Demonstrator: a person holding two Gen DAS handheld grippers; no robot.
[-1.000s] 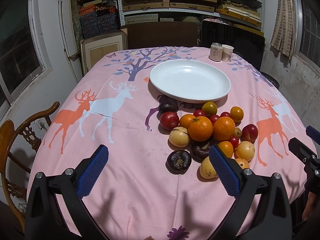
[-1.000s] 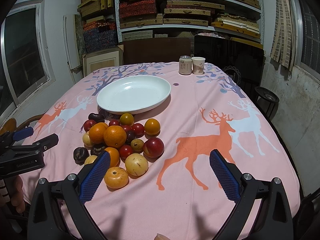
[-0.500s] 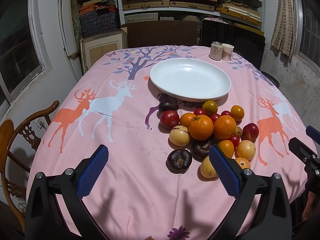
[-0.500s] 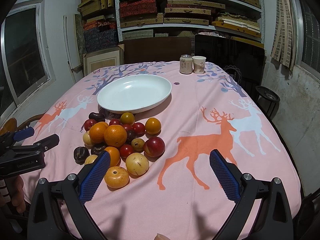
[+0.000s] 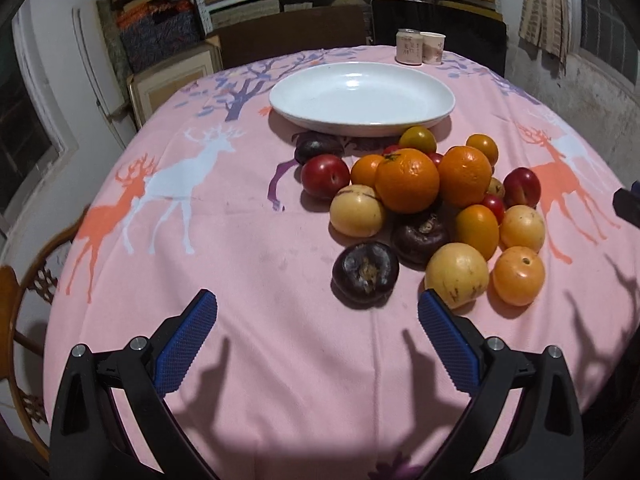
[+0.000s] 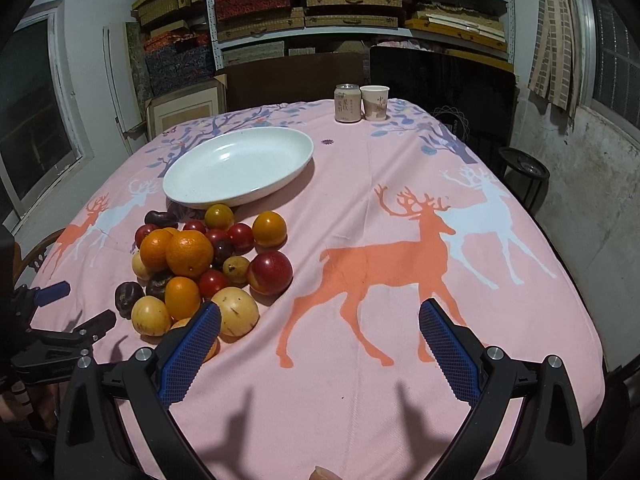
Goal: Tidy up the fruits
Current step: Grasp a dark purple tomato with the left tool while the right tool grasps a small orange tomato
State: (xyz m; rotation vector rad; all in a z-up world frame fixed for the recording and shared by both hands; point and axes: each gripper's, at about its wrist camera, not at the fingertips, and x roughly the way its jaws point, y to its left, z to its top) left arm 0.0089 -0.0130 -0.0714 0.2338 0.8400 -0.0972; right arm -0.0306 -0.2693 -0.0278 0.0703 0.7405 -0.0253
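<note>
A pile of fruit lies on the pink deer tablecloth: oranges (image 5: 407, 181), red plums (image 5: 325, 176), yellow round fruits (image 5: 457, 275) and dark purple fruits (image 5: 365, 273). The pile also shows in the right wrist view (image 6: 189, 253). An empty white oval plate (image 5: 362, 98) (image 6: 240, 166) sits just behind it. My left gripper (image 5: 318, 336) is open and empty, just short of the dark purple fruit. My right gripper (image 6: 320, 344) is open and empty to the right of the pile, its left finger (image 6: 192, 350) over an orange fruit.
A drink can (image 6: 346, 103) and a paper cup (image 6: 374, 102) stand at the table's far edge. A wooden chair (image 5: 16, 312) is at the left. Shelves of boxes (image 6: 352, 0) fill the back wall. The left gripper shows at the right wrist view's left edge (image 6: 56, 328).
My left gripper has moved forward and down towards the fruit pile, which now looks much nearer. My right gripper has also moved forward a little. Both stay open.
</note>
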